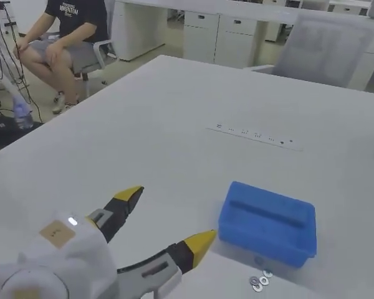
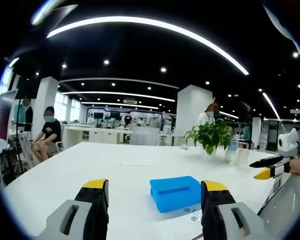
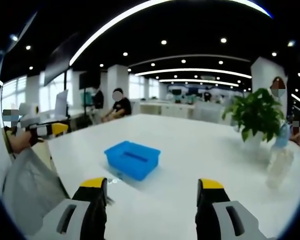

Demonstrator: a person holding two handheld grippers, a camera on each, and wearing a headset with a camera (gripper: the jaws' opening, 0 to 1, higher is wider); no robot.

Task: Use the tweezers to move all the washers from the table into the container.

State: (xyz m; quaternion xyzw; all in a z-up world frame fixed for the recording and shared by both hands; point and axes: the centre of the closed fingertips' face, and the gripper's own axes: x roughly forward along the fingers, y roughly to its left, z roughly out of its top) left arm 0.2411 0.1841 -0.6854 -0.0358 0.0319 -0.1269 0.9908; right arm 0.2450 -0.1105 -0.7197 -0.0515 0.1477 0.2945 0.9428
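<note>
A blue rectangular container (image 1: 268,224) stands on the white table (image 1: 162,124). Three small metal washers (image 1: 260,280) lie close together on the table just in front of it. My left gripper (image 1: 169,216) hovers open to the left of the container, its yellow-tipped jaws wide apart with nothing between them. In the left gripper view the container (image 2: 176,192) sits ahead between the jaws of the left gripper (image 2: 155,186), with the washers (image 2: 195,216) near the right jaw. The right gripper (image 3: 152,185) is open and faces the container (image 3: 132,159) and the washers (image 3: 115,179) from the other side.
A person (image 1: 68,31) sits on a chair beyond the table's far left corner. A grey office chair (image 1: 324,47) stands at the far edge. A flush socket strip (image 1: 255,134) lies mid-table. A potted plant (image 3: 255,115) and a water bottle (image 3: 280,165) stand on the table.
</note>
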